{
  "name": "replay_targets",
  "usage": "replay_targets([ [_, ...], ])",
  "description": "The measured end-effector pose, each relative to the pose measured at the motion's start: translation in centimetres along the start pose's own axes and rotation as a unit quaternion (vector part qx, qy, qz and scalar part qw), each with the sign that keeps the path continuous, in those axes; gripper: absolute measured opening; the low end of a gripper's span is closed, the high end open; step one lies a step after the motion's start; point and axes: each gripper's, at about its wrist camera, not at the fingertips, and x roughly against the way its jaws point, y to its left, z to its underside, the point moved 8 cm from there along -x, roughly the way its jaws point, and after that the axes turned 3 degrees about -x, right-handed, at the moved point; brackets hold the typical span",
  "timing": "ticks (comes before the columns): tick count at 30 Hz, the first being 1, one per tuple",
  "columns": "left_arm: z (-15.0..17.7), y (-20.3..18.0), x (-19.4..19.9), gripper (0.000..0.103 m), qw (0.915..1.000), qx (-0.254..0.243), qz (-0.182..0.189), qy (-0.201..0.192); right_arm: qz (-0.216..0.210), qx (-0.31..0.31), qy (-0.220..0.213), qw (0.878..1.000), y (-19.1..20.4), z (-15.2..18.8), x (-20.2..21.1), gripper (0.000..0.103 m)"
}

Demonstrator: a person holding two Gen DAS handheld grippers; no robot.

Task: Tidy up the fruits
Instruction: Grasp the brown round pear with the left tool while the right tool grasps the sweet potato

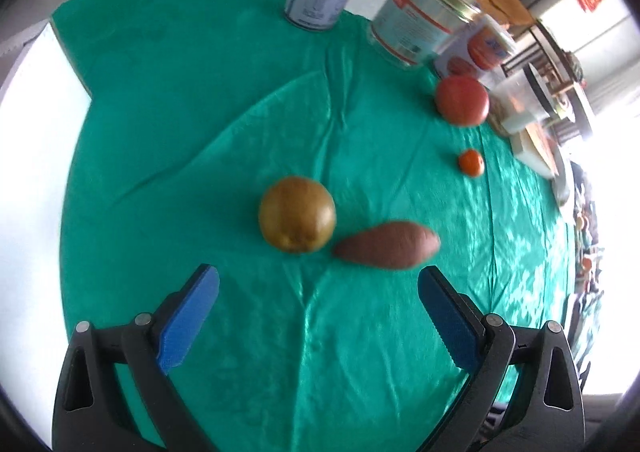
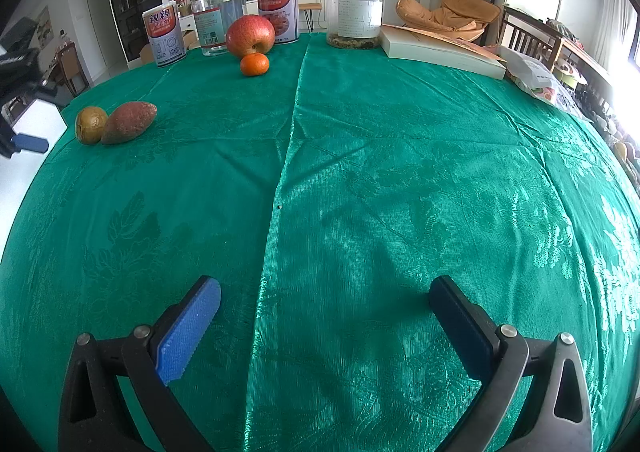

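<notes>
I see a round brownish-green pear (image 1: pixel 297 214) just beside a tapered, matte sweet potato (image 1: pixel 387 244) on the glossy green cloth (image 1: pixel 200 112); a red apple (image 2: pixel 251 36) and a small orange (image 2: pixel 254 64) sit near the cans (image 2: pixel 277 9). My left gripper (image 1: pixel 319 306) and right gripper (image 2: pixel 325 312) are both spread wide and empty, above the cloth.

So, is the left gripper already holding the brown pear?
No, the left gripper is open and empty, with the brown pear lying on the green cloth ahead of its fingertips.
</notes>
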Motion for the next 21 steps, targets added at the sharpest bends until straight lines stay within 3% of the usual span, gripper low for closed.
replay_targets([
  [7,-1.5,0.4,-3.8,0.096,0.9993,0.007,-0.026,0.027,0.0,0.0,0.0,1.0,0.0,0.0,0.0,0.103],
  [8,-1.6,0.5,-3.9,0.091,0.9994,0.01,-0.026,0.023,0.0,0.0,0.0,1.0,0.0,0.0,0.0,0.103],
  [10,-1.9,0.7,-4.5,0.056,0.9995,0.013,-0.017,0.023,-0.001,0.001,0.0,1.0,0.0,0.0,0.0,0.103],
  [11,-1.9,0.7,-4.7,0.05,0.9995,0.01,-0.018,0.023,-0.001,0.001,0.0,1.0,0.0,0.0,0.0,0.103],
  [17,-0.5,1.3,-1.6,0.05,0.9991,-0.021,-0.008,-0.035,-0.018,0.024,0.017,0.999,0.5,-0.9,0.0,0.103],
  [19,0.7,1.8,0.5,0.05,0.9978,-0.024,0.004,-0.061,-0.039,0.033,-0.006,0.999,1.8,-3.7,0.5,0.103],
  [21,2.1,2.3,2.4,0.05,0.9963,-0.025,0.012,-0.082,-0.096,0.065,-0.01,0.993,5.2,-7.5,0.5,0.103],
])
